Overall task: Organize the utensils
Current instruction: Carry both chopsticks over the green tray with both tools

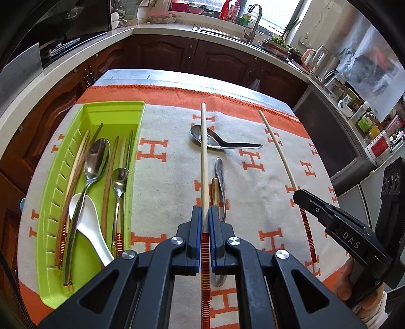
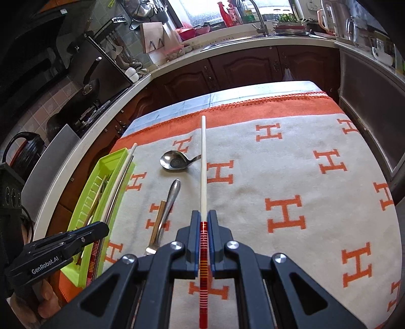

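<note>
Each tool, the left tool (image 1: 204, 222) and right tool (image 2: 203, 227), pinches one stiff, light, slippery chopstick (image 1: 204, 162) near its banded end, above the tabletop (image 1: 253, 182) beside the green tray (image 1: 136, 141), so gripping there keeps it from swivelling.

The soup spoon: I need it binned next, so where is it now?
The metal soup spoon lies on the cloth mid-table, right of the green tray, just beyond the fork.

This is a home kitchen. Dark wood cabinets (image 1: 164, 54) carry a pale counter (image 2: 253, 41). A sink tap (image 1: 254, 22) stands by the window (image 2: 197, 12).
</note>
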The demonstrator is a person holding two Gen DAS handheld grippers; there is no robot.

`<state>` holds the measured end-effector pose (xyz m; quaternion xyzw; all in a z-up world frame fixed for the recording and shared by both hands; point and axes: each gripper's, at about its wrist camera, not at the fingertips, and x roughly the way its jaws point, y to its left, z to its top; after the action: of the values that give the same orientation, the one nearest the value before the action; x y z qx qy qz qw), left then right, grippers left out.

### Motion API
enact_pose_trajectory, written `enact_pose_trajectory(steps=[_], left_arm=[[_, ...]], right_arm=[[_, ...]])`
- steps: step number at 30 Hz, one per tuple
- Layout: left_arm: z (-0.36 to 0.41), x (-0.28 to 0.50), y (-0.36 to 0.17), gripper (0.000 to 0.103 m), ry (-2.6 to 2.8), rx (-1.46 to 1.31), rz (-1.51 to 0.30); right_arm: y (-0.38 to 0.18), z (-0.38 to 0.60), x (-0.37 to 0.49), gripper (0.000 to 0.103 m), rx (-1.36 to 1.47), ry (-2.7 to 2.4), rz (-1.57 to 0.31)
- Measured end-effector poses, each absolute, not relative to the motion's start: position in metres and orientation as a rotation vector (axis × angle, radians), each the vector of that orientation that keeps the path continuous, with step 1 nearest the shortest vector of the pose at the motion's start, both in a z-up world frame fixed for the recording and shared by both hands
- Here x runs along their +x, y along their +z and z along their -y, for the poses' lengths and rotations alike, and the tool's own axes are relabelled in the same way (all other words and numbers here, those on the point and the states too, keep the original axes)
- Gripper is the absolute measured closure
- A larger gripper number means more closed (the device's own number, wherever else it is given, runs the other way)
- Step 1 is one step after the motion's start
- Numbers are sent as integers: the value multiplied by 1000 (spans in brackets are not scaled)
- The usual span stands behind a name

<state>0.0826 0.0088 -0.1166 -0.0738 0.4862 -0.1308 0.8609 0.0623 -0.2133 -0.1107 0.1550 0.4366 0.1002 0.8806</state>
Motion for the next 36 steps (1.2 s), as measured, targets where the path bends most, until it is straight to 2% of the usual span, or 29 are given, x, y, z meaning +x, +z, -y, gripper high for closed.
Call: enact_pose_trajectory(steps=[11,20,36], left_arm=[[-46,66,-76,100,-220,-170,-939],[-86,67,-59,100,-155,-186,-891],[-140,90,-113,100,-72,-193,-973]], right_arm=[[-70,161,56,98,270,365,-878],[-54,103,73,98,296,482,-976],[-108,26,103,97,493,425,-1157]])
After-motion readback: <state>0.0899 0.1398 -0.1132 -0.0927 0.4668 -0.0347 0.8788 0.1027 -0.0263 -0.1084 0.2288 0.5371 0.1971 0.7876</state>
